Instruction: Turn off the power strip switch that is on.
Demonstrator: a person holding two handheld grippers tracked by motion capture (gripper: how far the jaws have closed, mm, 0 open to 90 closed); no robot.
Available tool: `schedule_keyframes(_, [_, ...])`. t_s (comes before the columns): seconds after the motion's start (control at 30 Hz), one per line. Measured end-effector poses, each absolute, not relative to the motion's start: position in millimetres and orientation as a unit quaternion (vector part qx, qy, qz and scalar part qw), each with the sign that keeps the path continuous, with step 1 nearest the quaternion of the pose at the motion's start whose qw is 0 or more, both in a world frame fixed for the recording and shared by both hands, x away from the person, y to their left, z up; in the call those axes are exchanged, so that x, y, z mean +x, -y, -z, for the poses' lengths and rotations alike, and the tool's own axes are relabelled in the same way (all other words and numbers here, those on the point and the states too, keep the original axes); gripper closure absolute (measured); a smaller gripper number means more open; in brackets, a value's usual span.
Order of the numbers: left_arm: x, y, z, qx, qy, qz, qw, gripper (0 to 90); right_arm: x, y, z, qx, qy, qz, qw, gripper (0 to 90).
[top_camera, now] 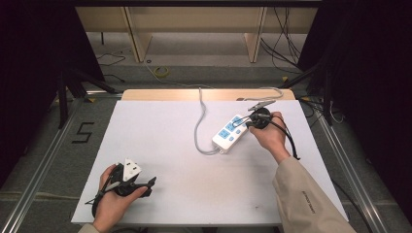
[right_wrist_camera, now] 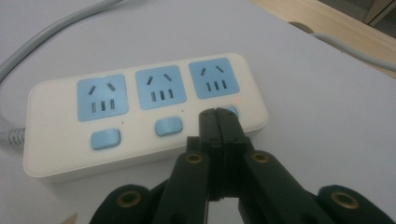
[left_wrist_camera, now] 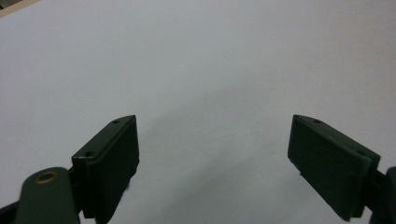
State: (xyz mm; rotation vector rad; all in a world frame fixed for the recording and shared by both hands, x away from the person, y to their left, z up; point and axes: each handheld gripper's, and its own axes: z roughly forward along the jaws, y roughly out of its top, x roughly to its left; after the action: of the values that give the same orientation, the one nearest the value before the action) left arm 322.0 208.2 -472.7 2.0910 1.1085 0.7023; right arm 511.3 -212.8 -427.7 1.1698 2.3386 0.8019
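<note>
Jaws of the right gripper (right_wrist_camera: pixel 218 114) are pressed tight together, with nothing between them. Their tips sit on the last blue button (right_wrist_camera: pixel 229 112) at one end of the white power strip (right_wrist_camera: pixel 140 121); the tips cover most of that button, so only a bit of blue peeks out beside them. Whether they push it down I cannot tell. A tiny red dot glows just above that button. Two more blue buttons lie in the same row, and above the row are three blue socket faces.

Seen from the high view, the power strip (top_camera: pixel 231 132) lies slanted on the white surface (top_camera: pixel 170 145), right of the middle, and the right gripper (top_camera: pixel 250 121) is at its far end, held by the right hand (top_camera: pixel 268 136). A grey cord (top_camera: pixel 198 127) loops from the strip's near end and runs toward the back edge.

Jaws of the left gripper (left_wrist_camera: pixel 215 163) stand wide apart and hold nothing; bare white surface lies between them. That left gripper (top_camera: pixel 141 184) is low over the near left corner, well apart from the strip, in the left hand (top_camera: pixel 111 199).
</note>
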Motion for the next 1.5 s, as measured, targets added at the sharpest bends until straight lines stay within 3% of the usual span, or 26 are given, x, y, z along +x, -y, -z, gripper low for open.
schedule_keyframes(1.5, [322, -207, 473, 0.797, -0.426, -0.267, 0.334, 16.5, 539, 208, 437, 0.437, -0.837, -0.265, 0.197, 90.0])
